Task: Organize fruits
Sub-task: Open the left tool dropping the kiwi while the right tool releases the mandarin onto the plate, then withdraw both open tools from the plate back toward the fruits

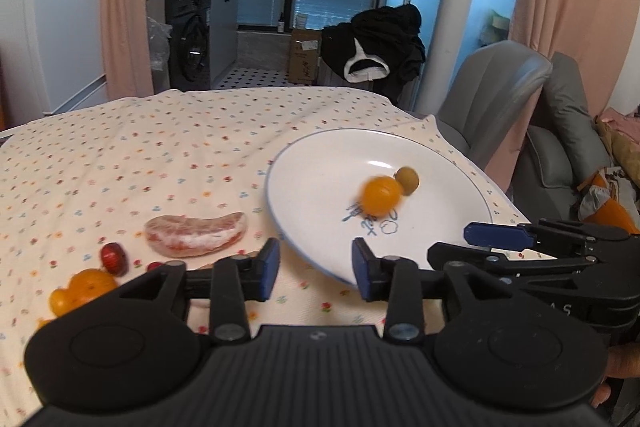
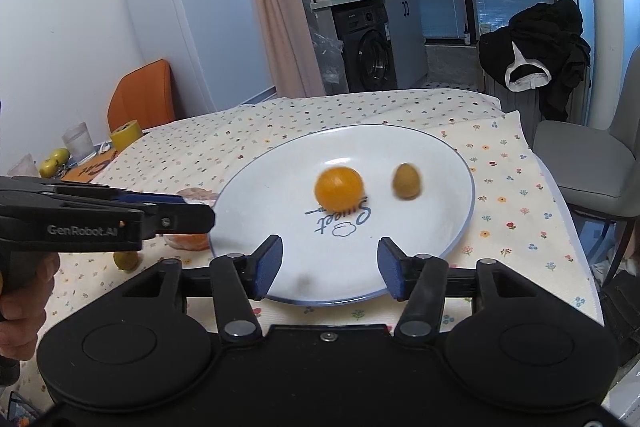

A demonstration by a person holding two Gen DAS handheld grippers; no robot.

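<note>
The orange fruit (image 2: pixel 339 188) and the olive-green fruit (image 2: pixel 407 181) on the plate (image 2: pixel 248 211) are smeared by motion blur. The pomelo segment (image 2: pixel 192 195) is mostly hidden behind the left gripper (image 2: pixel 200 213).

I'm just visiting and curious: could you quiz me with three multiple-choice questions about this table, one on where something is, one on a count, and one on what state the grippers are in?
1. Where does the pomelo segment lie?
A. on the plate
B. on the tablecloth, left of the plate
C. on the chair

2. How many fruits are on the plate?
A. two
B. four
C. none

3. The right gripper is:
A. shut on a fruit
B. open and empty
C. out of view

Answers: 1 B, it rests on the floral tablecloth. 2 A, an orange fruit and a green fruit. 3 B, a clear gap between its fingers.
</note>
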